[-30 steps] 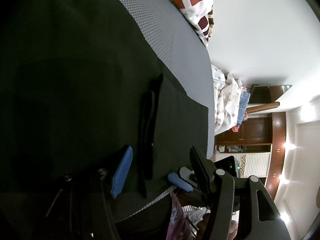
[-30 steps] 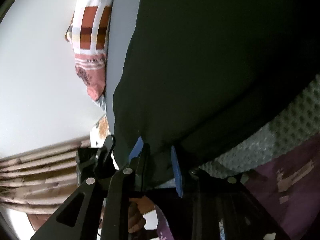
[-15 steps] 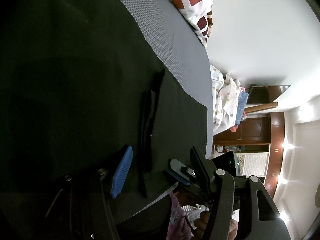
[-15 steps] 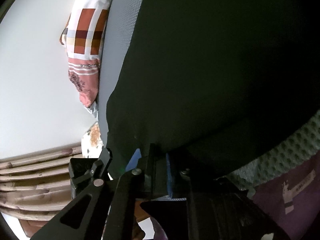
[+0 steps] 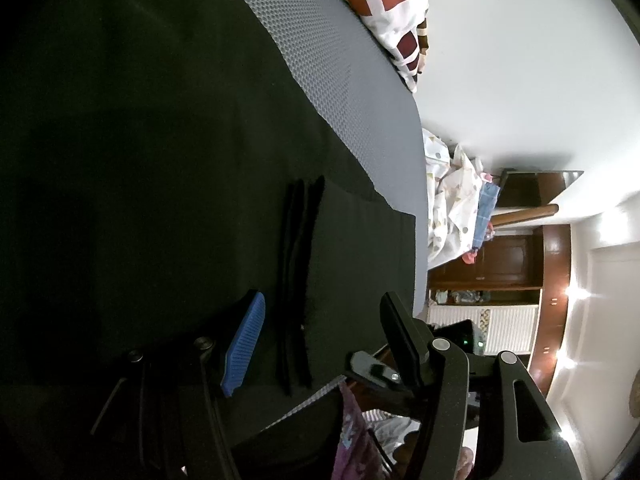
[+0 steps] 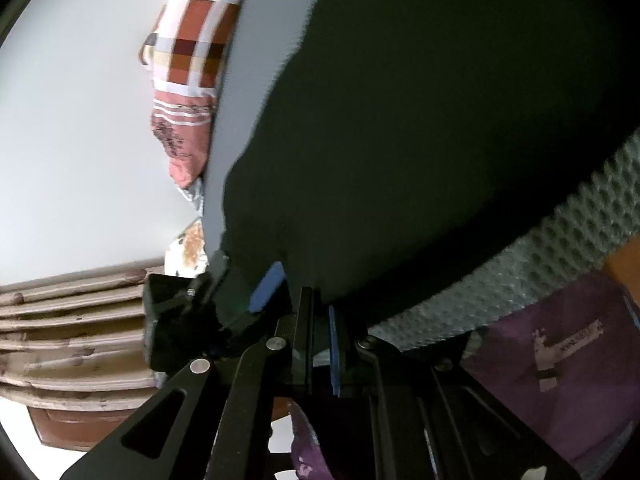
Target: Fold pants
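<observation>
Black pants (image 5: 160, 160) lie spread flat on the grey mattress (image 5: 340, 80), and their black drawstrings (image 5: 296, 280) run toward me. My left gripper (image 5: 320, 340) hovers open just over the waist end, one blue pad (image 5: 242, 344) to the left of the strings, with nothing pinched. In the right wrist view the pants (image 6: 440, 120) fill the middle. My right gripper (image 6: 320, 312) is shut on the near edge of the pants, with cloth caught between its pads. From the left wrist view the right gripper (image 5: 372, 368) shows at the same hem, close beside my left fingers.
A checked pillow (image 5: 392, 12) lies at the mattress head against the white wall, and it shows as the same pillow (image 6: 192, 48) in the right view. A heap of light clothes (image 5: 452, 208) sits past the bed's far side, before a wooden cabinet (image 5: 512, 256). Purple clothing of the person (image 6: 540, 360) is at the near edge.
The right gripper's jaws have closed onto the pants edge, and its view has shifted slightly. In the left wrist view the right gripper's blue pad has gone from sight. The left gripper stayed put.
</observation>
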A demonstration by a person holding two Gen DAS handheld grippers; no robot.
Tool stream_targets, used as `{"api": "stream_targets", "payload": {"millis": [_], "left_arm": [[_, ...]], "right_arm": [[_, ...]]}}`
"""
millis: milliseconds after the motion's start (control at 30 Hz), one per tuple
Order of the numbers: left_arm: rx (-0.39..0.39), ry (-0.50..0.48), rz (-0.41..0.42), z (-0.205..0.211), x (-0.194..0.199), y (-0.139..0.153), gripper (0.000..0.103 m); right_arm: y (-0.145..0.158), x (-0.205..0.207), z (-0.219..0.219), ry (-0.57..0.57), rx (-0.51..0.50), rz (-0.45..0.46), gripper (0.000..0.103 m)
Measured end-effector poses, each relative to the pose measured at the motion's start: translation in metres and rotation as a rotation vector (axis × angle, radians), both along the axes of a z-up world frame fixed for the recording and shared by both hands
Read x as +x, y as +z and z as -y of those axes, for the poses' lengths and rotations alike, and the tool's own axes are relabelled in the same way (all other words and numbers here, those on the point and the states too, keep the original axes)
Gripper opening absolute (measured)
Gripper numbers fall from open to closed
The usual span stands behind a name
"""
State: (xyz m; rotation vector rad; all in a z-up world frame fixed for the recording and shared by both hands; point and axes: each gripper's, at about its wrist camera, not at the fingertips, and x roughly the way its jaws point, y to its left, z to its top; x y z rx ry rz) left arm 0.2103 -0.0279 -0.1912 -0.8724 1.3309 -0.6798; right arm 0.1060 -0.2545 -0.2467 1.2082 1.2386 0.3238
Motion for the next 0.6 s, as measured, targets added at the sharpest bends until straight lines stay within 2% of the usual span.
{"api": "stream_targets", "payload": {"millis": [233,400,500,600], "left_arm": [[0.009,-0.003,0.003,0.001,0.0,0.001,0.061],[0.073,-0.016,0.014,0.007,-0.003,0.009,0.061],[0.113,-0.013,0.047,0.007,-0.007,0.02,0.061],[0.142,0.003,0.082,-0.002,-0.013,0.034,0.061]], "right_arm": [[-0.005,0.004,-0.003,0.023,-0.01,-0.015,0.007],[-0.007,0.008,-0.003,0.026,0.0,-0.024,0.007],[-0.01,0.01,-0.002,0.028,0.039,-0.036,0.01],[-0.009,0.009,0.0,0.048,0.089,-0.042,0.022]]}}
